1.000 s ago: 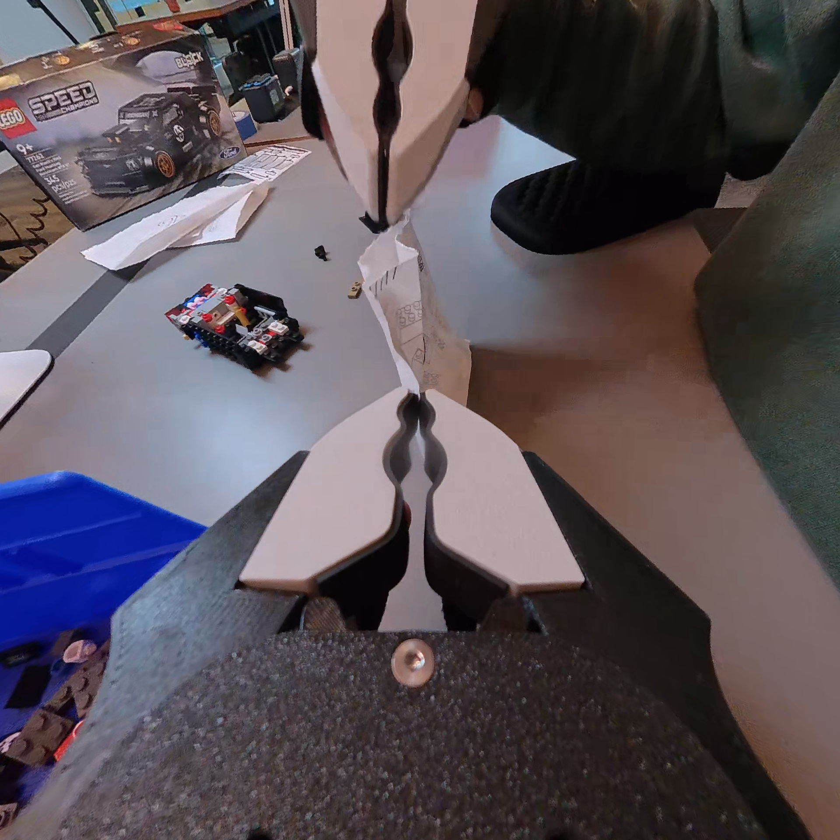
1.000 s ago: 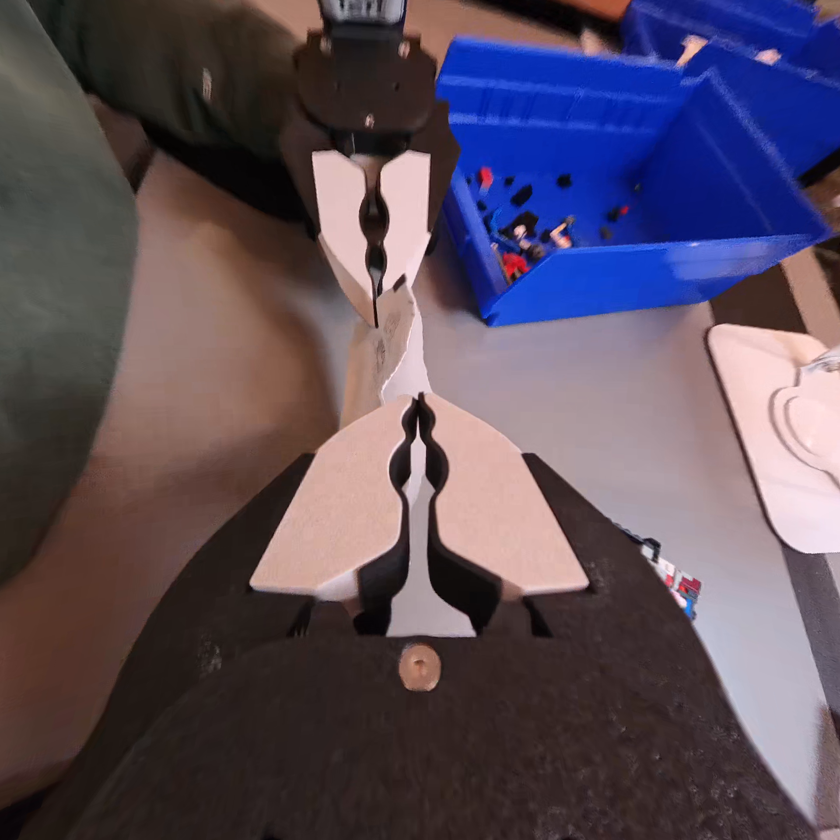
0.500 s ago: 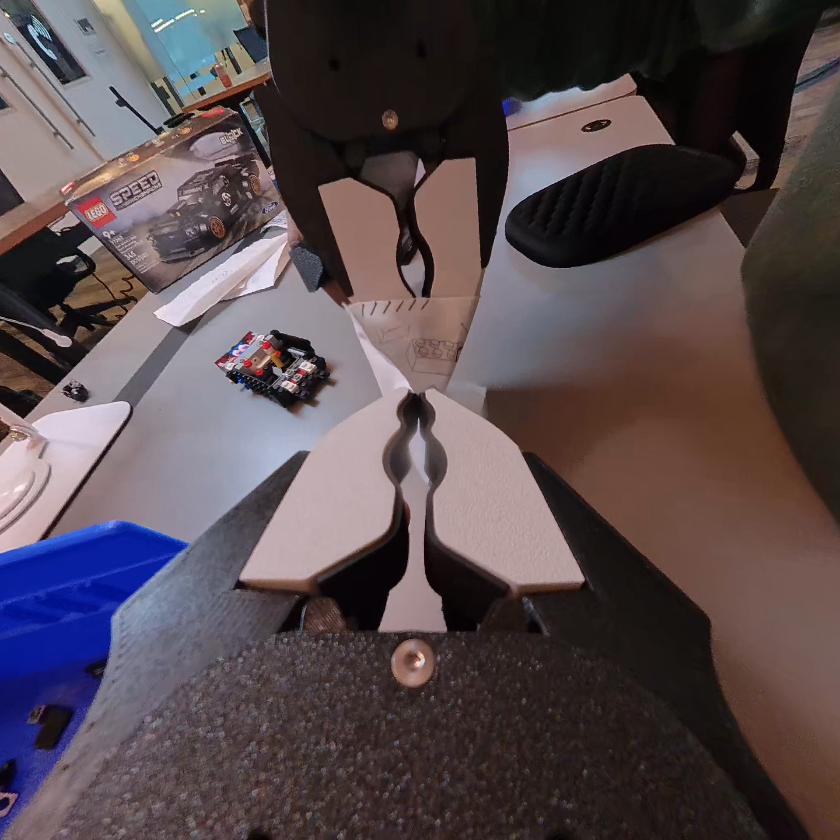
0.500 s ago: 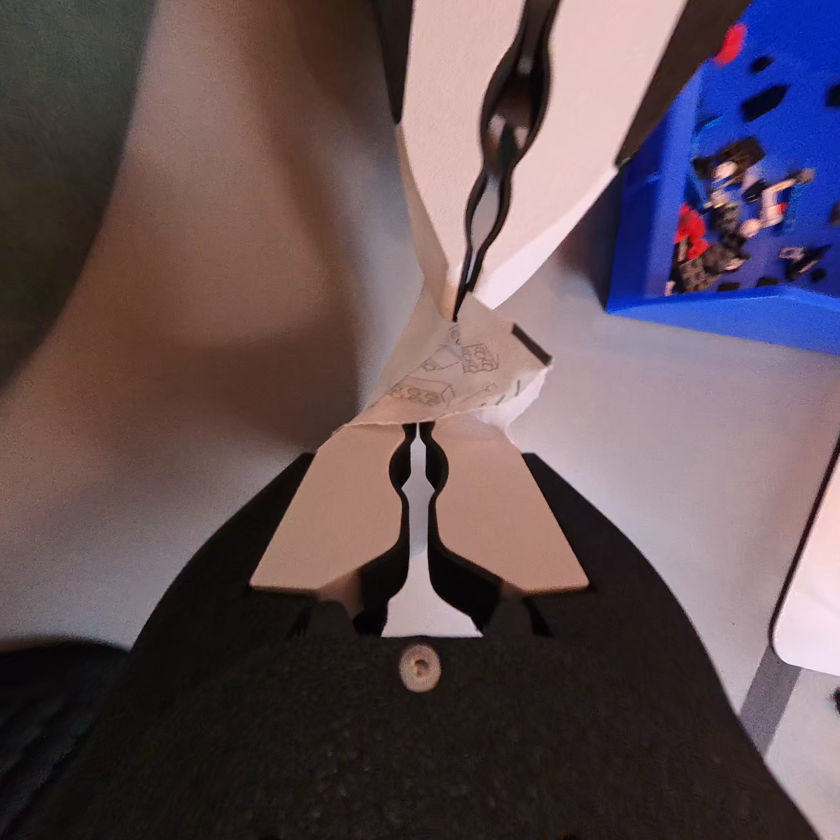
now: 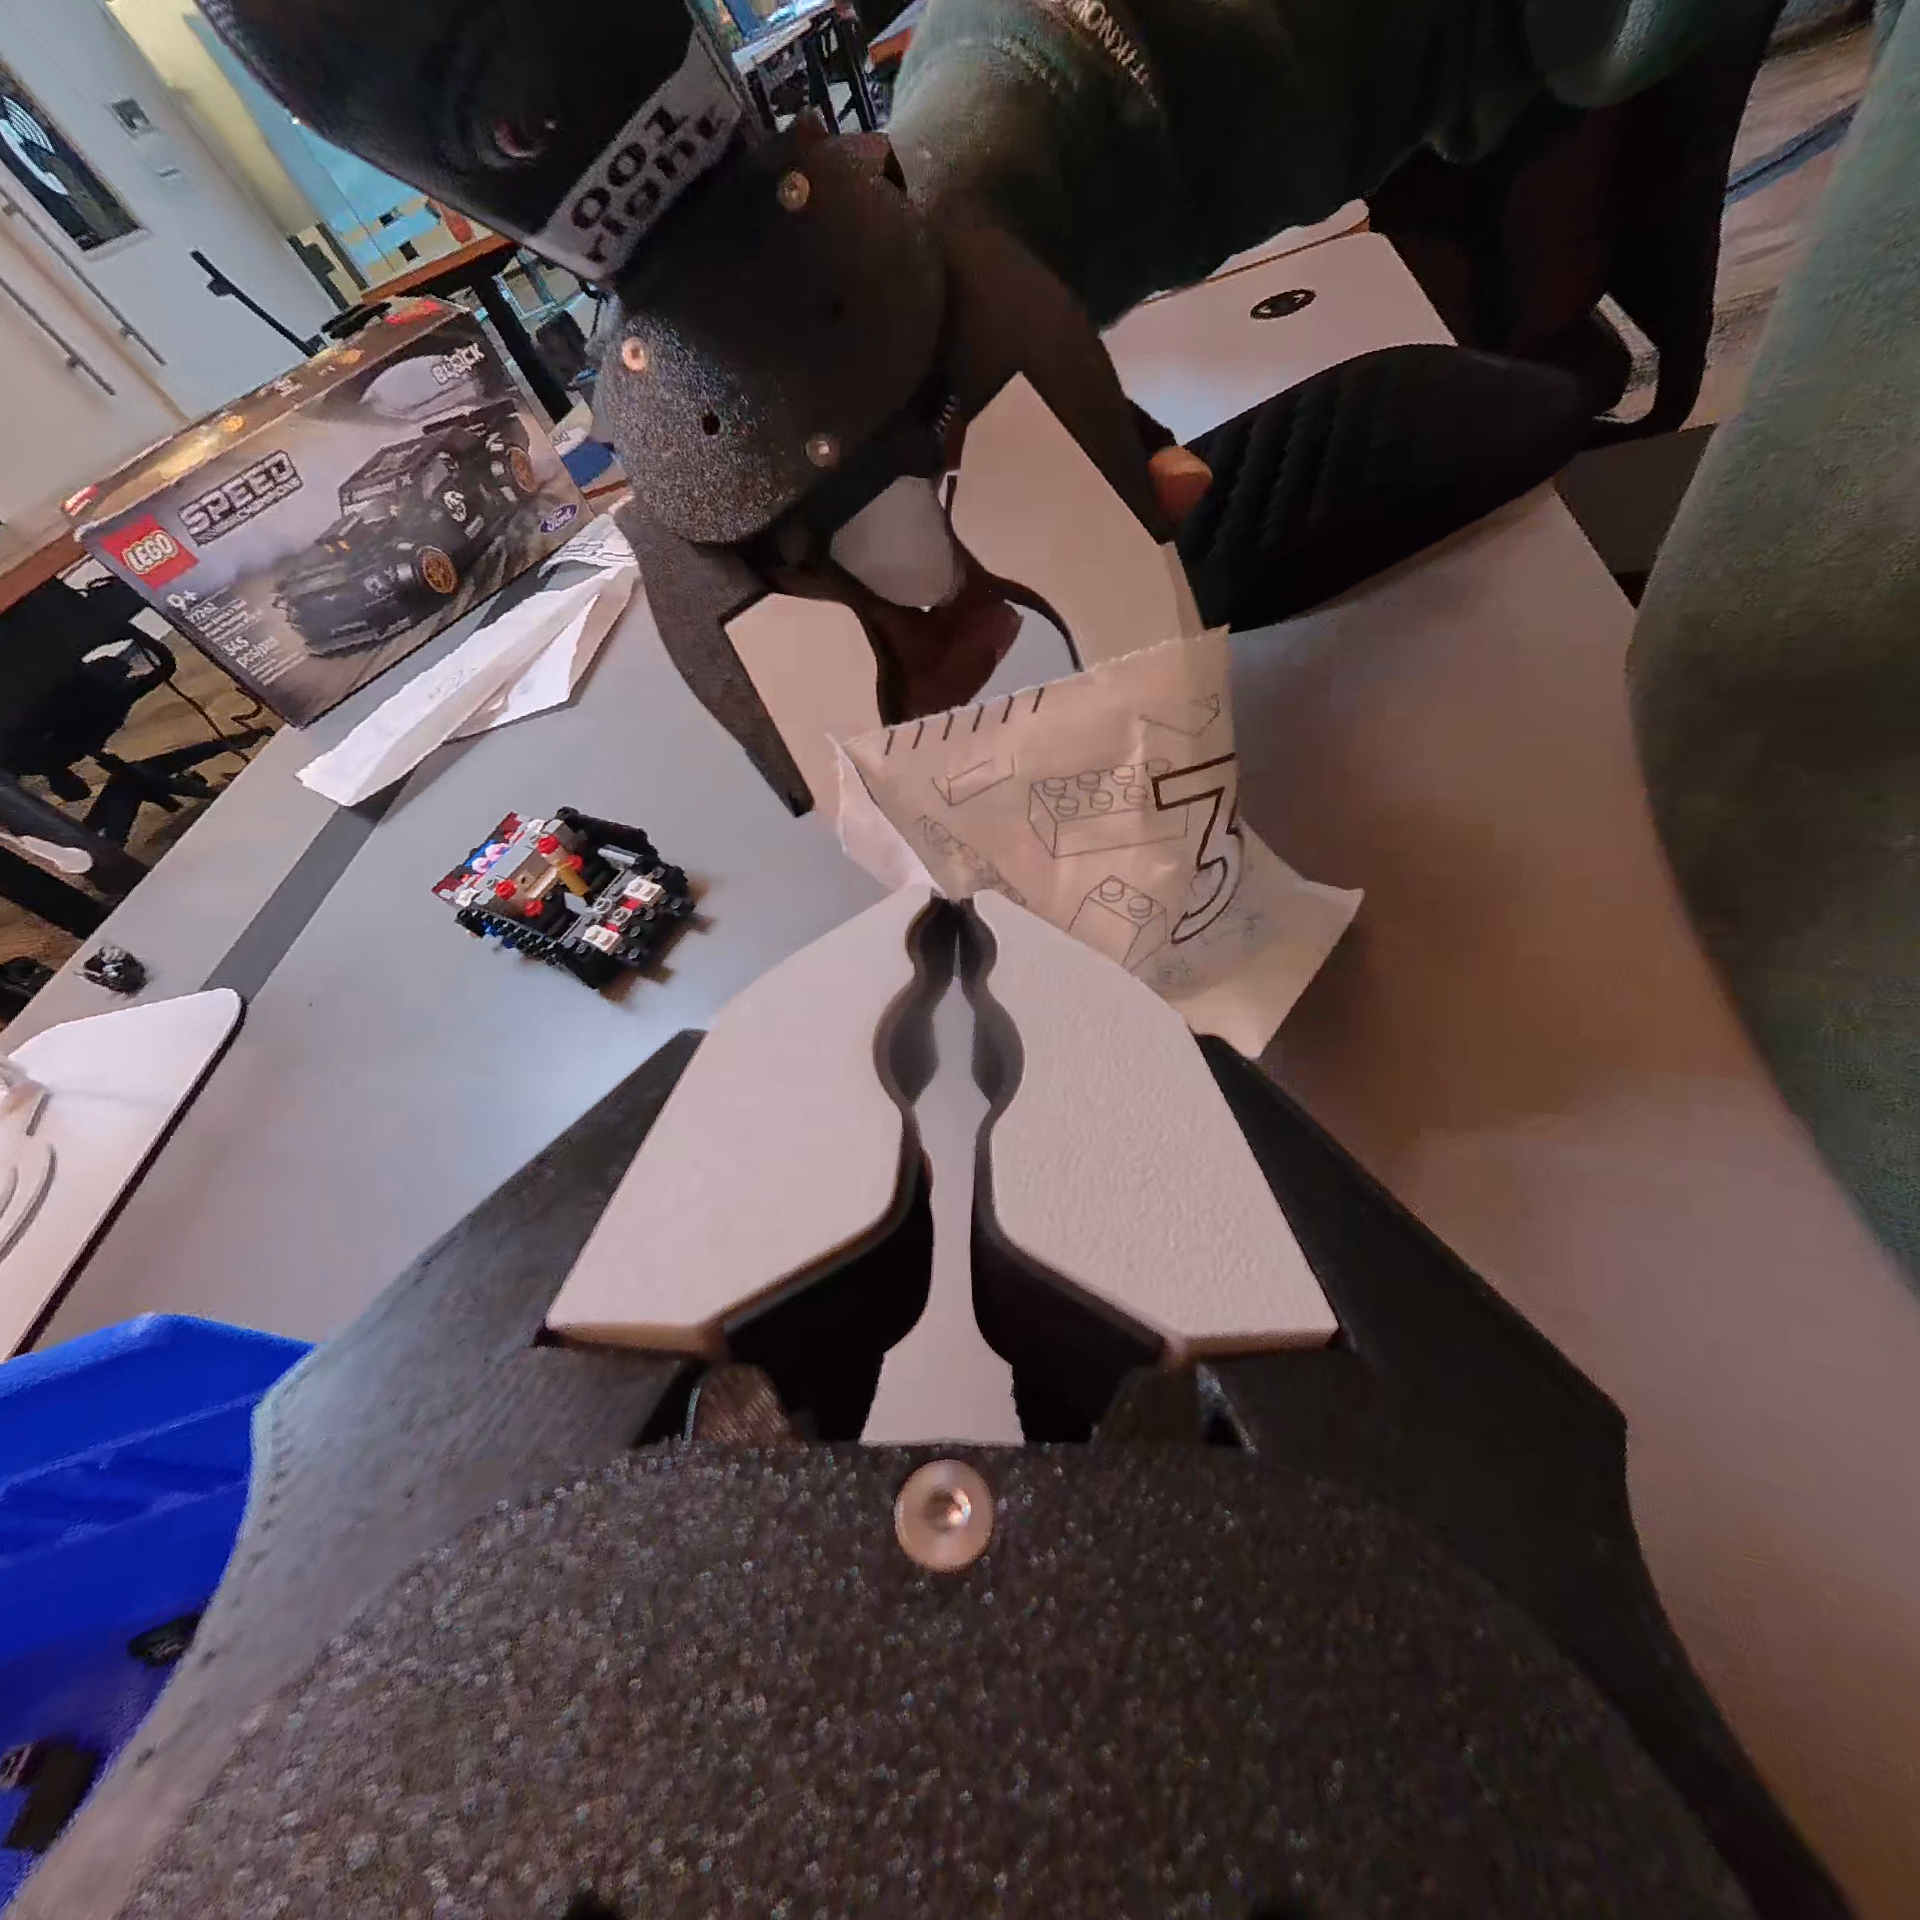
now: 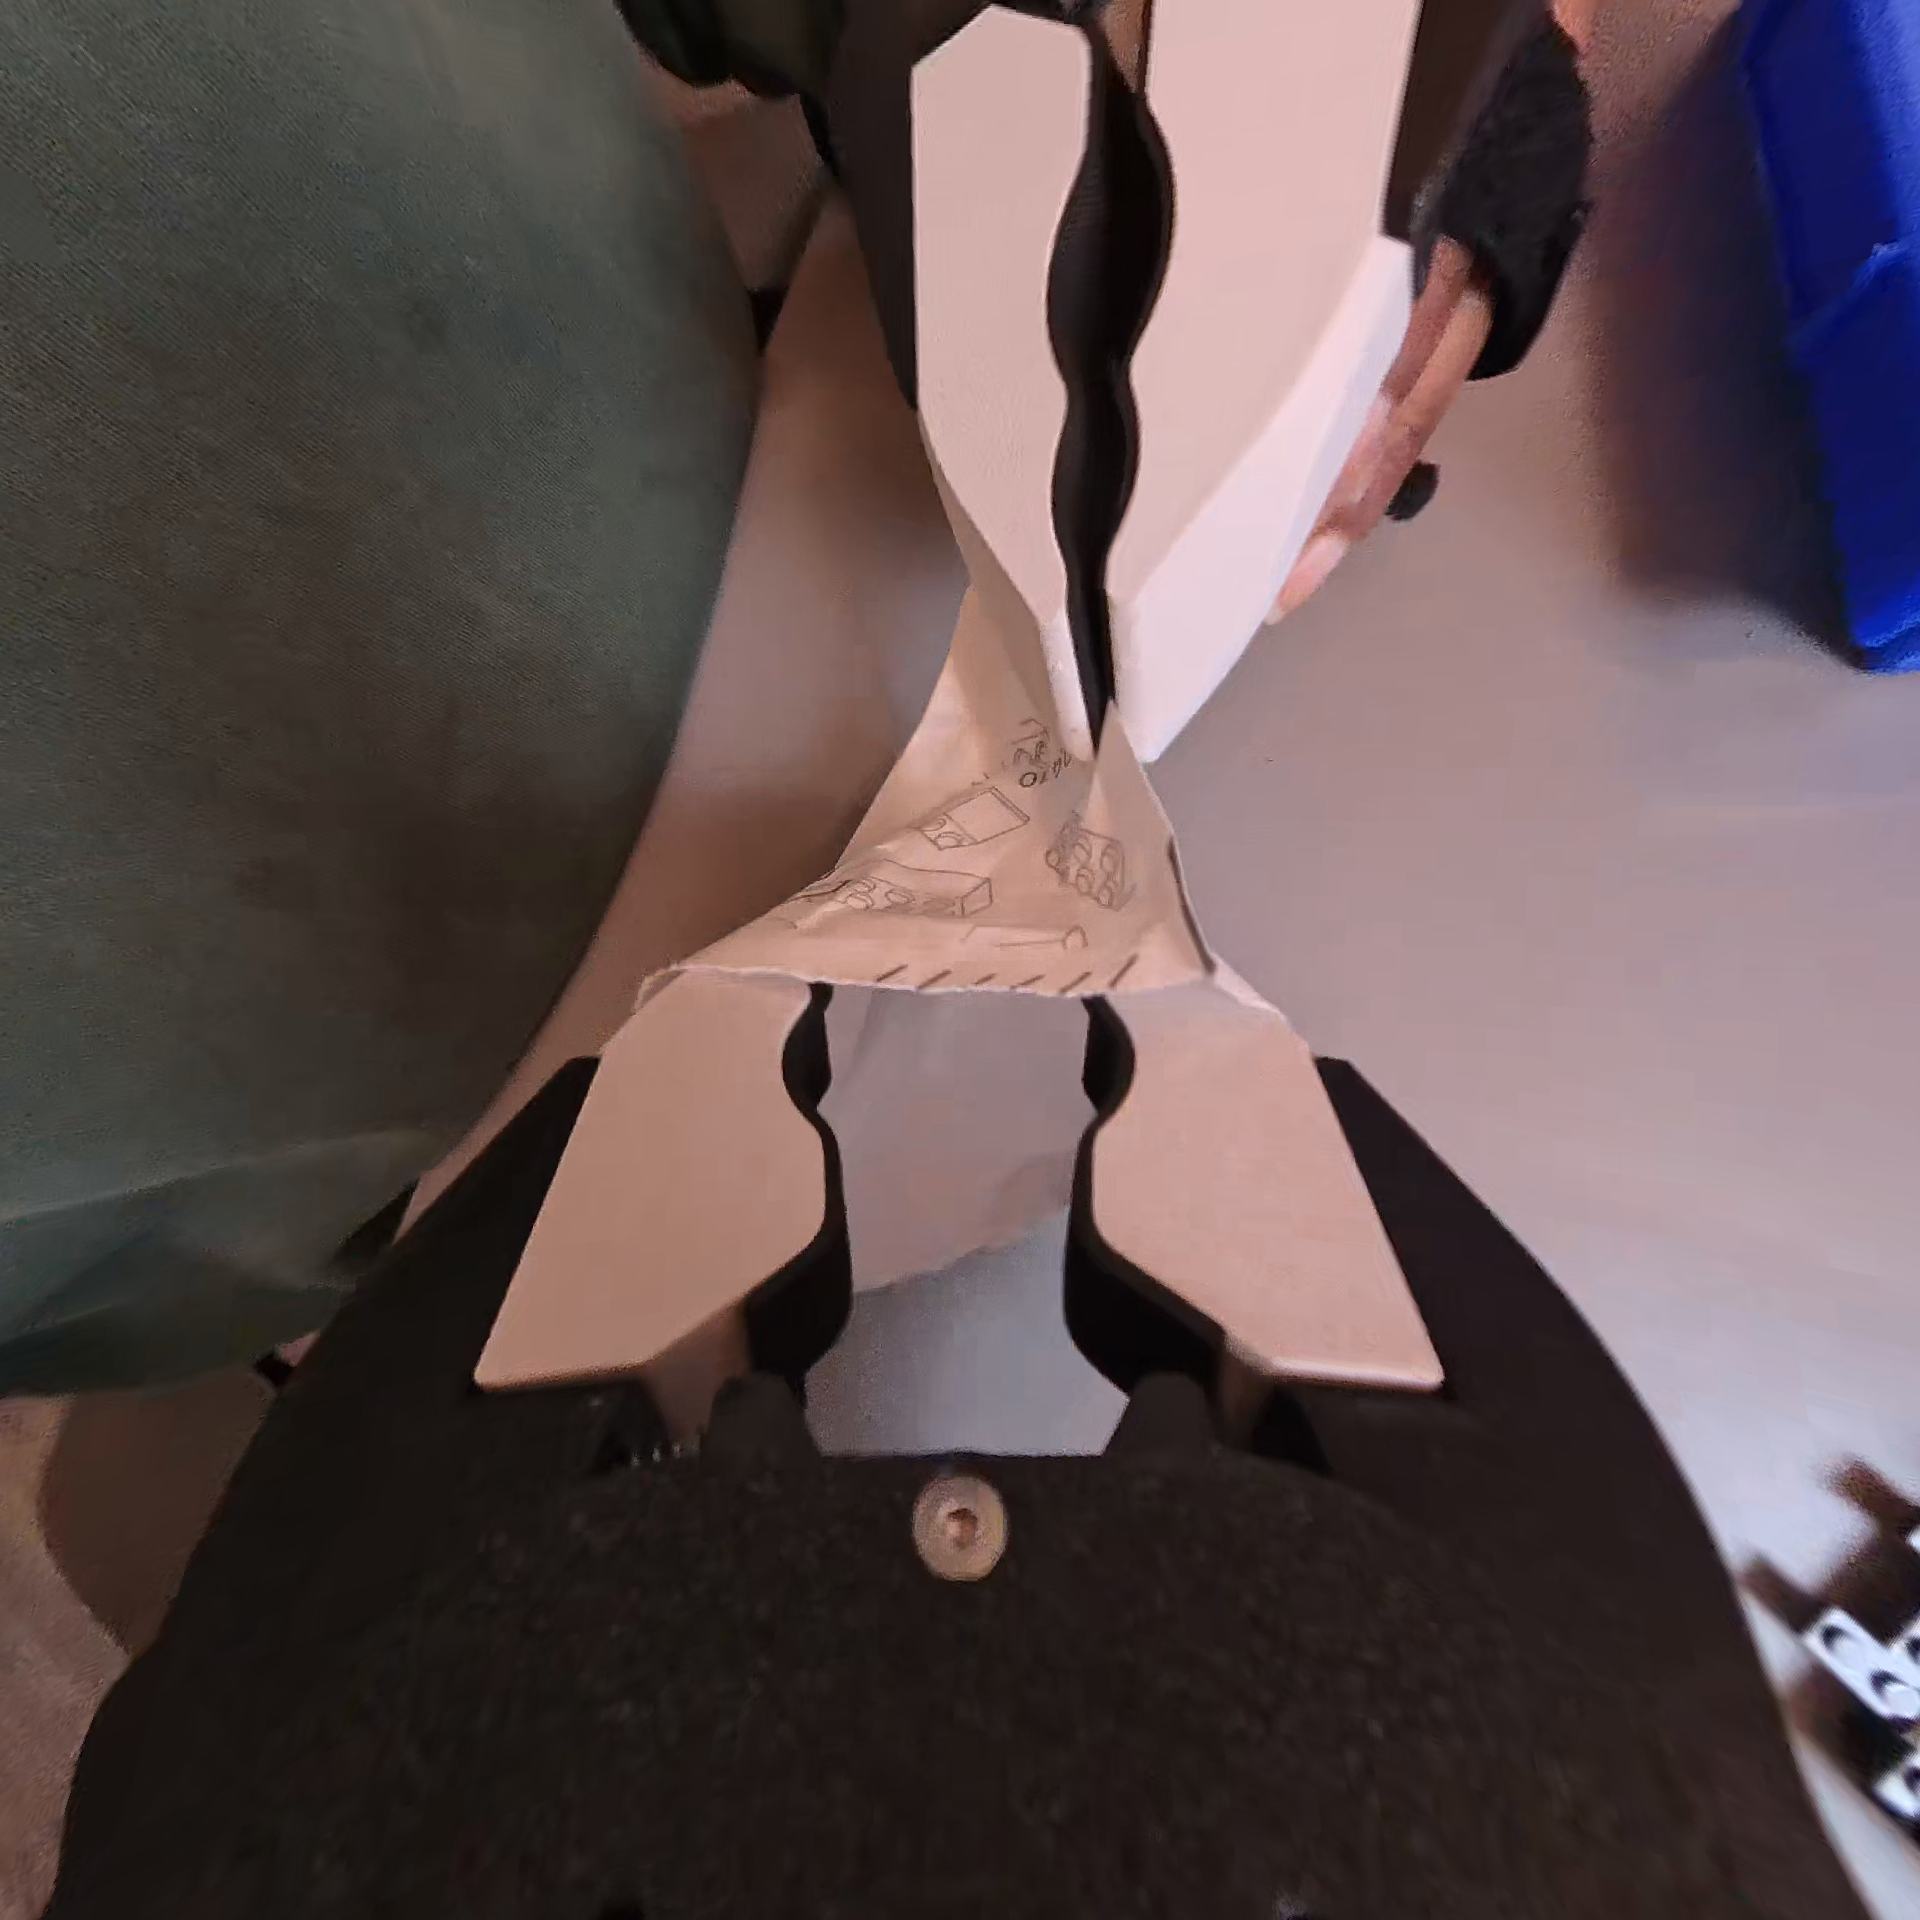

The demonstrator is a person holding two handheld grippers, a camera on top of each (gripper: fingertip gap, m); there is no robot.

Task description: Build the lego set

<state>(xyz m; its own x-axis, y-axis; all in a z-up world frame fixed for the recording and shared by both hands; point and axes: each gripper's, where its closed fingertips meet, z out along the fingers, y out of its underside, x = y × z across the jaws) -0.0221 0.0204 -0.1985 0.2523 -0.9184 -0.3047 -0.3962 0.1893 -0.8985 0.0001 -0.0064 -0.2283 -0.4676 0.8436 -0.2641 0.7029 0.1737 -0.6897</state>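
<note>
broadly, the grey table [image 5: 395, 1049] carries everything. a lego set box [image 5: 322, 520] stands at its far left edge, with flattened white paper bags [image 5: 468, 686] lying just in front of it, and a blue parts bin [image 5: 114, 1455] sits at the near left, small dark pieces showing inside. a white board [image 5: 114, 1091] lies at the left edge. a black chair seat [image 5: 1382, 457] shows beyond the table, and a person's green sleeve [image 5: 1787, 727] fills the right side.

the left gripper [image 5: 951, 914] has its fingers pressed together, pinching one corner of a white paper parts bag [image 5: 1091, 821] printed with brick drawings; the bag is held up above the table. the right gripper [image 6: 945, 997] has its fingers spread, with the bag's torn top edge lying across their tips; in the left wrist view its fingers stand just behind the bag's top edge.

the partly built lego car chassis [image 5: 566, 894], black with red, white and blue pieces, rests on the table left of the bag, well apart from it. one tiny dark piece [image 5: 112, 968] lies near the board.
</note>
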